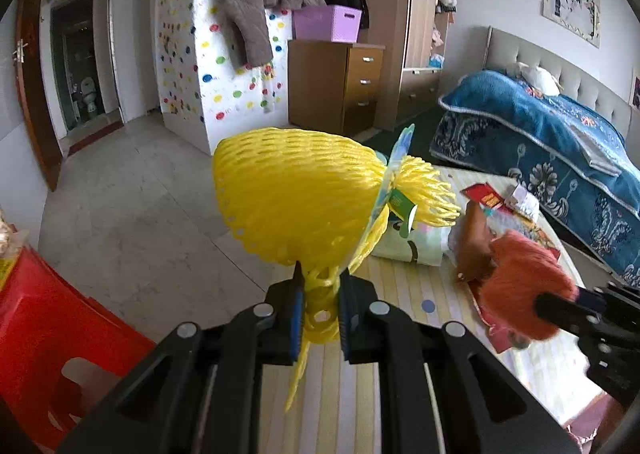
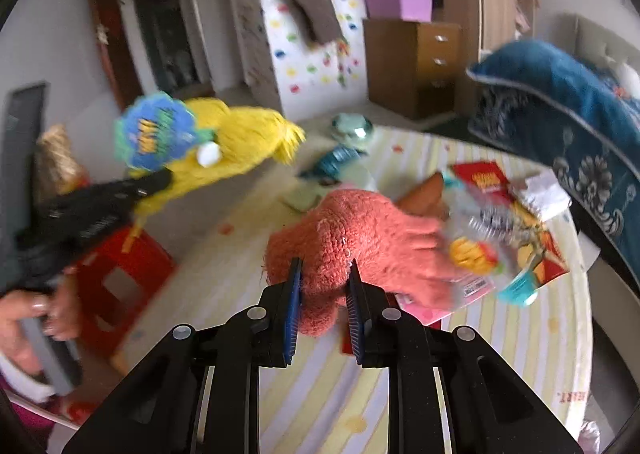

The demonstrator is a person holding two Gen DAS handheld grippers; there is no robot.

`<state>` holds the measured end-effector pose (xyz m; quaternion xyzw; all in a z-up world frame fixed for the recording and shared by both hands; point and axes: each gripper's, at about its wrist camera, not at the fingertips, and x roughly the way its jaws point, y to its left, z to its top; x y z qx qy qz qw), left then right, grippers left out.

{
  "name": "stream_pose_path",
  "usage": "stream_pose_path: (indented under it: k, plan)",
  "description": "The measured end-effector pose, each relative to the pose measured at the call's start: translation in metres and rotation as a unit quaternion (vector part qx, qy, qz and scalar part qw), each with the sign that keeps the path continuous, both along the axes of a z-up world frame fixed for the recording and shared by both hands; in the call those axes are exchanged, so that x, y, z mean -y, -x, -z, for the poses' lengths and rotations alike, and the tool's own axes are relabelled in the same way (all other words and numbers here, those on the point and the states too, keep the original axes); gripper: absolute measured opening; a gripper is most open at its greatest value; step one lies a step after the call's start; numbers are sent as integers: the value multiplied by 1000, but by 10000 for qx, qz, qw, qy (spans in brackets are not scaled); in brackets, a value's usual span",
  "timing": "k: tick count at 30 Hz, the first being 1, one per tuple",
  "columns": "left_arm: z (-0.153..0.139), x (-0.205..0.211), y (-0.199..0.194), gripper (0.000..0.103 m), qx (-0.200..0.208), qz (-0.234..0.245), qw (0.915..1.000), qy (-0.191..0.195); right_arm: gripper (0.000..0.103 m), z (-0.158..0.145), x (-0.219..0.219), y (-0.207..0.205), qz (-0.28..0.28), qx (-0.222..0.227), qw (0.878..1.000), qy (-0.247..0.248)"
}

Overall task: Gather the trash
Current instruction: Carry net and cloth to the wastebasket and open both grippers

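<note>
Over the surface (image 2: 460, 358), left claw (image 1: 320, 286) clamped on yellow foam net (image 1: 292, 194), right claw (image 2: 325, 278) pinching orange cloth (image 2: 360, 238); next, needing a bin.

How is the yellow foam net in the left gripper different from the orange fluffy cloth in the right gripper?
The yellow foam net is an open mesh with holes; the orange fluffy cloth is dense and fuzzy. The net is gathered at one end and carries a blue label; the cloth shows no label. Shared: each sits between the pads of a gripper, left gripper and right gripper, above the striped table.
</note>
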<state>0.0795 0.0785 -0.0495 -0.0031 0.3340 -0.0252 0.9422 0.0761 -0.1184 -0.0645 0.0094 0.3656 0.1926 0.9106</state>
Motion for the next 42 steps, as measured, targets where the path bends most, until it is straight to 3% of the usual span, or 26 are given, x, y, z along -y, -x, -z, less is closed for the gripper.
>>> stream_pose_path:
  k: [6, 14, 18, 26, 33, 39, 42]
  plan:
    - [-15, 10, 24, 12, 101, 89, 9999, -12, 22, -26, 4, 46, -330, 166, 9992, -155]
    - [-30, 31, 46, 12, 215, 292, 9993, -8, 22, -61, 32, 74, -57, 613, 9977, -272]
    - [-37, 48, 57, 12, 270, 588, 9979, 43, 22, -73, 61, 82, 86, 668, 9955, -660]
    - [-35, 116, 77, 12, 312, 1544, 9875, 92, 22, -78, 108, 125, 645, 754, 9932, -616]
    - [-16, 197, 100, 12, 211, 2647, 9641, 98, 22, -57, 157, 180, 1762, 566, 9827, -10]
    - [4, 270, 126, 12, 19, 3624, 9320, 5, 23, -40, 204, 223, 2637, 328, 9638, 236]
    - [13, 308, 143, 13, -97, 4129, 9107, 1, 23, -34, 230, 245, 3056, 256, 9512, 343]
